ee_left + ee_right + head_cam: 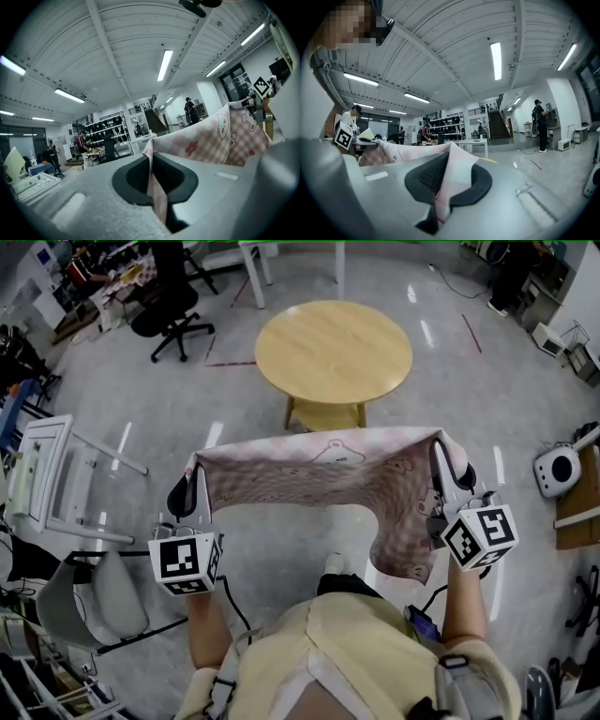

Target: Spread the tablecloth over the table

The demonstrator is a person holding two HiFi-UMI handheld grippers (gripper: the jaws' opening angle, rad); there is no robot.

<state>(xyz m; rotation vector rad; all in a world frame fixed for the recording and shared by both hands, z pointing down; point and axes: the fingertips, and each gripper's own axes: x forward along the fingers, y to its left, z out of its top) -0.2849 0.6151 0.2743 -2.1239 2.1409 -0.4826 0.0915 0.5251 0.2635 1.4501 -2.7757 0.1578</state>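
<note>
L claw [199, 476] + R claw [439, 454] each pinching a tablecloth [323, 479] corner, cloth stretched btw them, round table [333, 348] beyond.

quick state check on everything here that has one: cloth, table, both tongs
tablecloth, in the air short of the table, stretched between both tongs, one part hanging down at the right
round table, bare, not covered yet
left tongs, shut on the tablecloth
right tongs, shut on the tablecloth
</note>
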